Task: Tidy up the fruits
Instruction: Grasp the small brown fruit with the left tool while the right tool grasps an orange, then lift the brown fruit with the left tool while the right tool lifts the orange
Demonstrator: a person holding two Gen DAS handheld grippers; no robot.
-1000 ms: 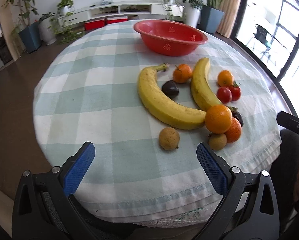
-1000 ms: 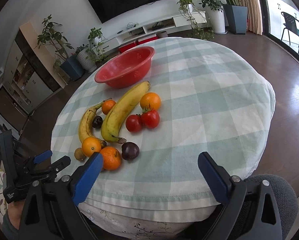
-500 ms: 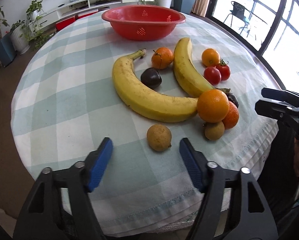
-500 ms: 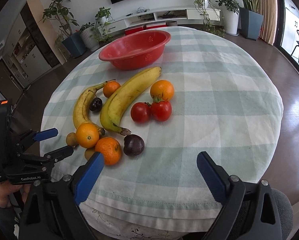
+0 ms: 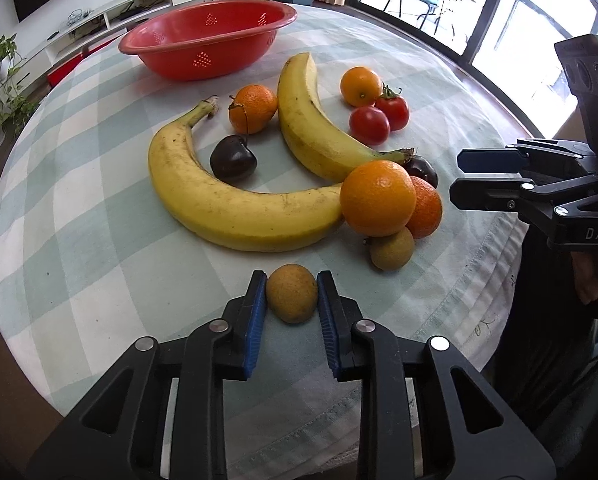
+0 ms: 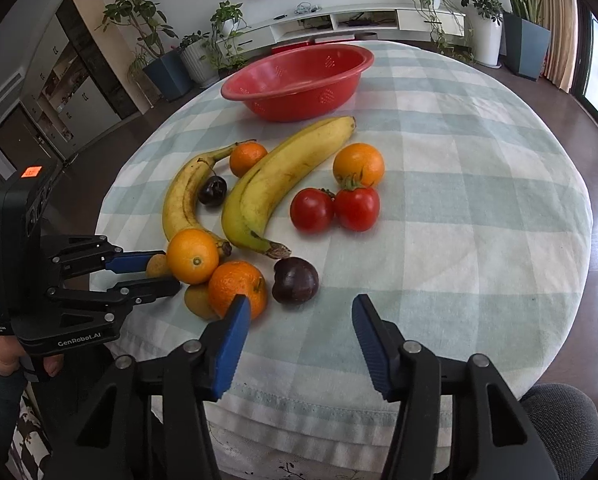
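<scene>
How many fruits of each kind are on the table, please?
Bananas: 2
Oranges: 4
Tomatoes: 2
Dark plums: 2
Small brown fruits: 2, one between the left claw's pads
Total: 12

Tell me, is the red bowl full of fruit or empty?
Empty, as far as shows. The red bowl has only bare red inside in both views, and all the fruit lies on the tablecloth.
</scene>
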